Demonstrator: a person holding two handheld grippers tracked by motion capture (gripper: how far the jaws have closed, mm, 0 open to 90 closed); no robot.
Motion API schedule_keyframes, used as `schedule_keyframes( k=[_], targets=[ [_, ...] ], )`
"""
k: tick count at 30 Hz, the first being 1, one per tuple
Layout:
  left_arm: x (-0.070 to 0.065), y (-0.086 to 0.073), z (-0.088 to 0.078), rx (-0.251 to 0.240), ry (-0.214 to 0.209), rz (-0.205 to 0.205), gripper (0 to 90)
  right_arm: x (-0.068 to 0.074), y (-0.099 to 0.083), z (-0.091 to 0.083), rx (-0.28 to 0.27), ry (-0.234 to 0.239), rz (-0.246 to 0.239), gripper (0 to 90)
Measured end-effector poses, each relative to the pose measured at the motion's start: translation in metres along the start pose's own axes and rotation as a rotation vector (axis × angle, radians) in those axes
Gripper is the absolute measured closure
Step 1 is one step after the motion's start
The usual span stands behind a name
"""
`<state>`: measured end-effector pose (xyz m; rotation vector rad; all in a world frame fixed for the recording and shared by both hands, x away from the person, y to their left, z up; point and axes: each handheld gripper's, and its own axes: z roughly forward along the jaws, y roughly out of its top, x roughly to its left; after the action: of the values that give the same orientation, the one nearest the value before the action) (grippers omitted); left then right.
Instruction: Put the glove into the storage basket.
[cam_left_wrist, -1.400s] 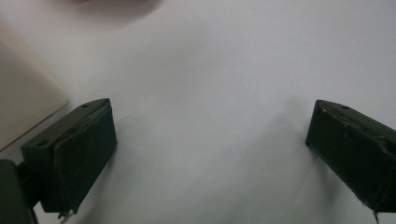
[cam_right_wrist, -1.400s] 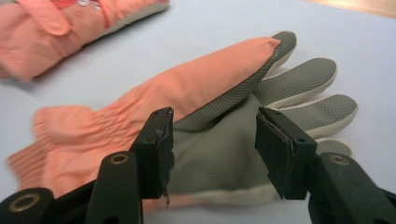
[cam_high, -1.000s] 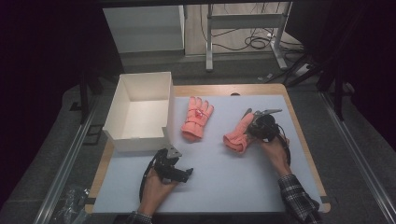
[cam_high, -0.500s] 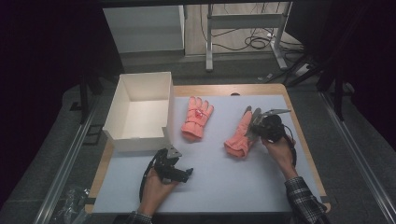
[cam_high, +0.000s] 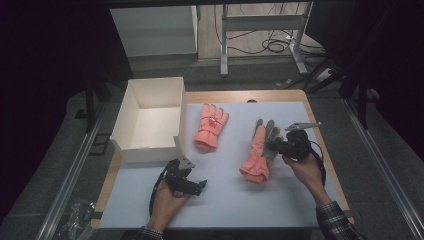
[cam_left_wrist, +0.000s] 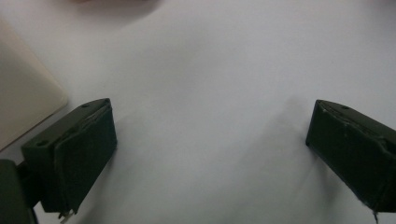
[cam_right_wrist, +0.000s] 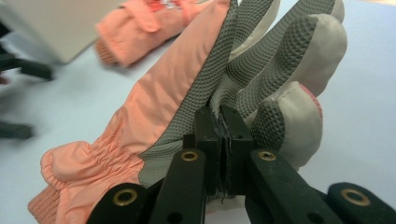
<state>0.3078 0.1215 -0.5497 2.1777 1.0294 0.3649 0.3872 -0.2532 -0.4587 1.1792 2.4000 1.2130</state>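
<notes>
Two salmon-pink winter gloves lie on the white table mat. My right gripper (cam_high: 274, 146) (cam_right_wrist: 219, 117) is shut on the right-hand glove (cam_high: 256, 152) (cam_right_wrist: 177, 93), pinching its grey palm fabric near the fingers. That glove is tipped up on its edge, with the grey-and-cream palm showing and the cuff toward the person. The other glove (cam_high: 210, 125) (cam_right_wrist: 140, 25) lies flat beside the box, back upward. My left gripper (cam_high: 199, 186) (cam_left_wrist: 210, 140) rests low over the bare mat at the front left, jaws wide open with nothing between them.
An open white cardboard box (cam_high: 148, 153) (cam_left_wrist: 21, 105) stands at the left of the table, just beyond my left gripper. The mat (cam_high: 230, 200) ends at a wooden table edge (cam_high: 332, 170). Dark floor, cables and a stand lie beyond.
My right hand has moved a little and risen with the glove, whose finger end has lifted and turned so the grey palm shows. The left hand has stayed put.
</notes>
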Motion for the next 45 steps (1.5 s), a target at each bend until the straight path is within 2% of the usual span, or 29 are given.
schedule_keyframes(
  k=[10, 15, 20, 24, 27, 29, 33, 39, 45],
  targets=[
    [0.000, 0.000, 0.000, -0.002, 0.002, 0.003, 2.0, 0.026, -0.012, -0.006, 0.033, 0.151, -0.054, 86.6],
    [0.000, 0.000, 0.000, -0.001, 0.002, 0.006, 2.0, 0.039, -0.016, 0.002, 0.068, 0.222, -0.084, 86.6],
    [0.001, 0.000, 0.000, 0.000, 0.001, 0.008, 2.0, 0.051, -0.017, 0.016, 0.120, 0.268, -0.151, 86.5],
    [0.000, 0.000, 0.000, 0.000, 0.001, 0.005, 2.0, 0.056, -0.019, 0.032, 0.173, 0.258, -0.180, 86.5],
    [0.000, 0.000, 0.000, -0.001, 0.000, 0.001, 2.0, 0.057, -0.023, 0.043, 0.191, 0.243, -0.188, 85.8],
    [0.000, 0.000, 0.000, -0.001, -0.001, 0.001, 2.0, 0.056, -0.024, 0.047, 0.194, 0.231, -0.200, 82.4],
    [0.000, 0.000, 0.000, -0.001, 0.000, 0.001, 2.0, 0.055, -0.022, 0.046, 0.161, 0.197, -0.221, 74.1],
    [0.000, 0.000, 0.000, 0.000, 0.001, 0.003, 2.0, 0.051, -0.010, 0.041, 0.116, 0.167, -0.211, 63.2],
    [0.000, 0.000, 0.000, -0.004, 0.000, -0.002, 2.0, 0.050, 0.006, 0.049, 0.089, 0.153, -0.194, 55.9]
  ],
)
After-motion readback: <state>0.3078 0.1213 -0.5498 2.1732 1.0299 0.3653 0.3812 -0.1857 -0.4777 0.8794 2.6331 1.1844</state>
